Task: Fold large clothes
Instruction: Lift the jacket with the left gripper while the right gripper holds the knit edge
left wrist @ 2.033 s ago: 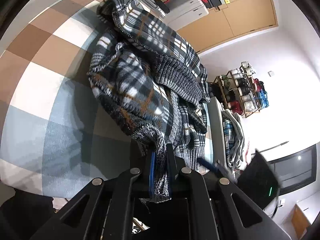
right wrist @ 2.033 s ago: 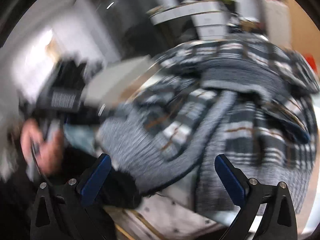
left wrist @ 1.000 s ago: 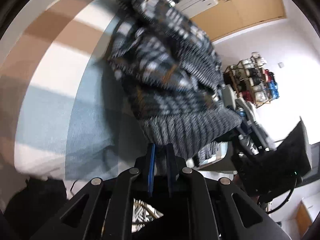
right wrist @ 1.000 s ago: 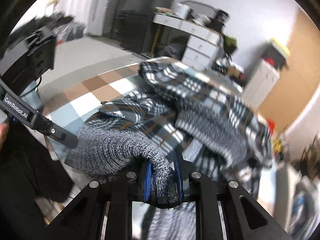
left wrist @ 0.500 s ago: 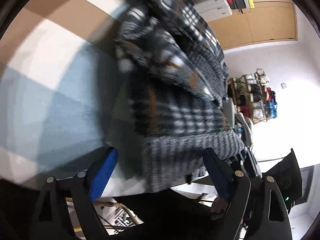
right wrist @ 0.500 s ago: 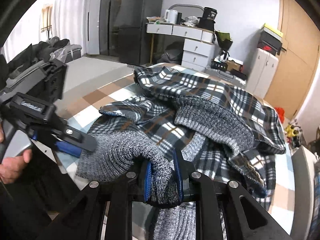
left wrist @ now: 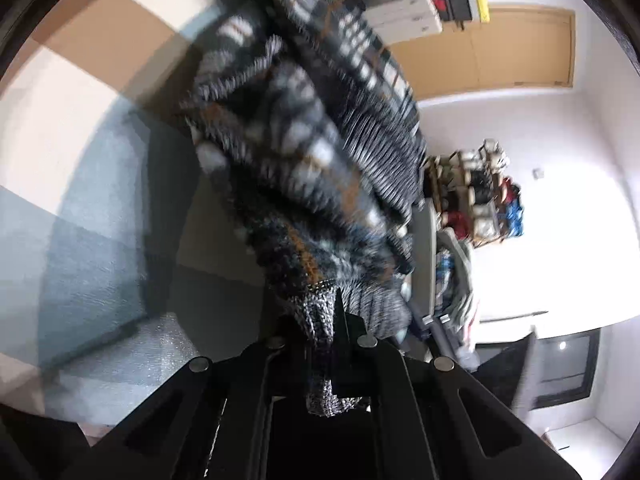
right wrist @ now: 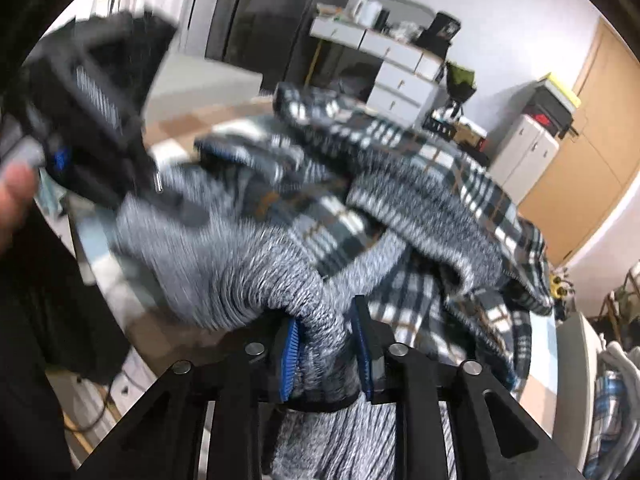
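Observation:
A large plaid fleece garment (left wrist: 304, 152) with grey ribbed knit trim lies bunched on the checked table cover (left wrist: 80, 120). My left gripper (left wrist: 320, 320) is shut on a thin fold of the grey knit edge (left wrist: 320, 360), which hangs down between its fingers. In the right wrist view the same garment (right wrist: 400, 168) spreads toward the back. My right gripper (right wrist: 326, 344) has a thick roll of ribbed hem (right wrist: 256, 264) filling the gap between its blue pads, and its jaws are opening. The left gripper body (right wrist: 100, 128) and a hand (right wrist: 16, 196) appear blurred at upper left.
A shoe rack (left wrist: 480, 196) and a wooden door (left wrist: 500, 52) stand beyond the table. More clothes (left wrist: 460, 276) lie heaped on a side surface. White drawers (right wrist: 400, 72), a dark fridge (right wrist: 260, 20) and a white cabinet (right wrist: 528, 152) line the far wall.
The left gripper stood wide open half a second ago and has now shut on the grey knit edge. The right gripper kept the ribbed hem, sank a little, and its pads stand slightly wider.

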Available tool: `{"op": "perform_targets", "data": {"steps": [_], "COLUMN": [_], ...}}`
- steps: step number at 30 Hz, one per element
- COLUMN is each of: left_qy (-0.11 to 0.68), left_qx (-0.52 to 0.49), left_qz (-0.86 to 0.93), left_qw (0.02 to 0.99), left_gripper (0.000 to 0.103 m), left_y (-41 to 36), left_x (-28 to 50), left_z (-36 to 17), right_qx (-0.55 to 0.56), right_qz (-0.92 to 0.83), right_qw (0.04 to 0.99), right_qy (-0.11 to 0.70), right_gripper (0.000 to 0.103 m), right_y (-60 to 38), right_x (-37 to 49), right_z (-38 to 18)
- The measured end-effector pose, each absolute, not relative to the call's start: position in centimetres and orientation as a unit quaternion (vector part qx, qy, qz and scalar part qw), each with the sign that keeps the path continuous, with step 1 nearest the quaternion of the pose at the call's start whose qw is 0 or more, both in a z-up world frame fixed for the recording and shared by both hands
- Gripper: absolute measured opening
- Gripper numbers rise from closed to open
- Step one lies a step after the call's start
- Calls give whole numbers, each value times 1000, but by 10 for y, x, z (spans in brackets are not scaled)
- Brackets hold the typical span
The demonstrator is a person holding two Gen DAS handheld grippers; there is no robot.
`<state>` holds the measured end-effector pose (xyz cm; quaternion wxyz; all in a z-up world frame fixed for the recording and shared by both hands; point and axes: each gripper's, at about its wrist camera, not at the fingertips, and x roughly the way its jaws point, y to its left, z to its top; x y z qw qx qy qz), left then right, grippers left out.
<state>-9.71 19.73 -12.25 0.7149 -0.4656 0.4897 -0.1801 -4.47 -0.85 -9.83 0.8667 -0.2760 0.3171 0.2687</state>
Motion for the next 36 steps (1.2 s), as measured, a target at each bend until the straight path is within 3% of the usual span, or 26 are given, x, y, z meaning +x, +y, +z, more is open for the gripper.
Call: {"op": "perform_targets", "data": {"steps": [2,3,4,7,15,23,28,34,36], "left_qy": [482,476,474,469,472,467,463,464,464], "left_qx": [-471,-476,-481,-484,-474,-474,-482,-482,-474], "left_qz": [-179,-178,-180,-187,-202,-219,-228,-236,-239], "left_qw": [717,717,715,715,715,714,708,704,709], "left_gripper": [1,1,1,1,1,1,1,1,1], "left_y": [208,213,217,222,205,206,211,213,211], "left_x": [-101,-102,-104,-105,-94,-95,-96,-94,-94], "left_z": [-116,-111,-109,-100,-90,-103,-111,-113,-111], "right_qx": [-263,-260,-254,-229,-85,128,159,155,147], "right_qz": [276,272,264,260,220,215,248,246,227], "right_qw": [861,861,866,879,884,803,765,766,783], "right_qy": [338,342,340,329,404,540,572,573,560], "right_gripper": [52,85,100,100,103,103,103,84,82], "right_y": [-13,-15,-20,-38,-141,-242,-235,-227,-230], "right_x": [-43,-42,-43,-51,-46,10,24,49,57], "right_z": [-98,-98,-94,-77,-47,-81,-104,-115,-114]}}
